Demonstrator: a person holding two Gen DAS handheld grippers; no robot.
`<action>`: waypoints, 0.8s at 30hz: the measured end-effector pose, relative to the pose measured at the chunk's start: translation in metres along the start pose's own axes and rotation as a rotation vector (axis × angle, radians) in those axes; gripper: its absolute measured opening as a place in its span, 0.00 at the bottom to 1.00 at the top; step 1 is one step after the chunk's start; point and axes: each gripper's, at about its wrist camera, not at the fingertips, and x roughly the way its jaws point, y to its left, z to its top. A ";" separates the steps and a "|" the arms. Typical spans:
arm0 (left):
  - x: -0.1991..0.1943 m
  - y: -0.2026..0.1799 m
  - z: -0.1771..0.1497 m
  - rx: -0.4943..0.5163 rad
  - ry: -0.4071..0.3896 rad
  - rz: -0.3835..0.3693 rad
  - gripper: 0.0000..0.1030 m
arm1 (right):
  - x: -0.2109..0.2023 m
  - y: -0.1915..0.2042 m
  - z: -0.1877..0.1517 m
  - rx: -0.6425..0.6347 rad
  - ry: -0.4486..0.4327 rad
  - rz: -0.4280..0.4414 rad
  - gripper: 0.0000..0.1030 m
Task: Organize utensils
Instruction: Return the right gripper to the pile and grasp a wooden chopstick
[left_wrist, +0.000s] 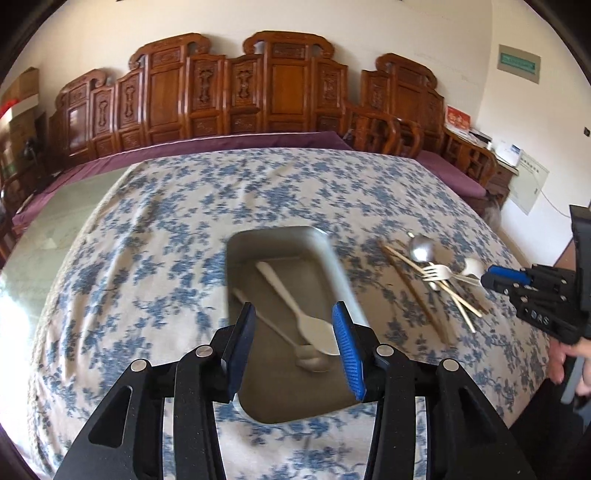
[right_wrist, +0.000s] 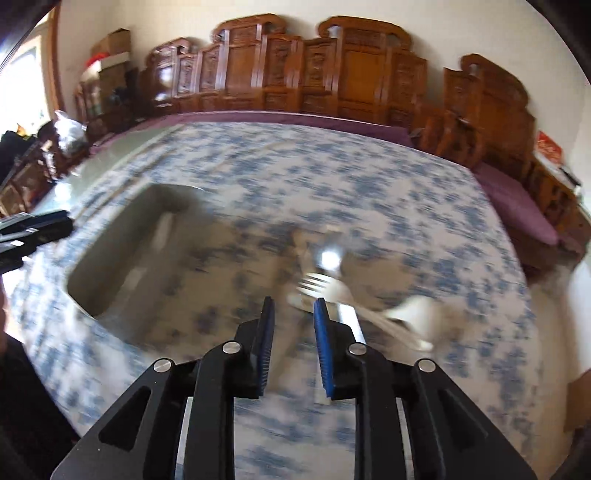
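A grey rectangular tray (left_wrist: 236, 258) sits on the floral tablecloth and holds a white plastic spoon (left_wrist: 295, 314) and a metal spoon (left_wrist: 280, 336). My left gripper (left_wrist: 293, 314) hovers open and empty over the tray. To the right lies a pile: a metal fork (left_wrist: 439, 273), a metal spoon (left_wrist: 423, 249), a white spoon (left_wrist: 472, 267) and wooden chopsticks (left_wrist: 424, 291). My right gripper (left_wrist: 491, 277) is next to the pile. In the blurred right wrist view my right gripper (right_wrist: 293, 306) is open, just short of the fork (right_wrist: 314, 286); the tray (right_wrist: 88, 280) is to the left.
The table (left_wrist: 166, 221) is covered by a blue-flowered cloth, with bare green surface (left_wrist: 59, 214) at the left. Carved wooden benches with purple cushions (left_wrist: 236, 140) stand behind. The person's hand (left_wrist: 569, 362) is at the right edge.
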 end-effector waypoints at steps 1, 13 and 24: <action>0.002 -0.005 -0.001 0.005 0.004 -0.009 0.40 | 0.002 -0.008 -0.002 0.001 0.004 -0.003 0.23; 0.019 -0.056 -0.007 0.064 0.025 -0.063 0.40 | 0.048 -0.014 -0.016 -0.028 0.055 0.078 0.23; 0.029 -0.078 -0.014 0.091 0.042 -0.076 0.40 | 0.072 -0.015 -0.022 -0.042 0.095 0.100 0.07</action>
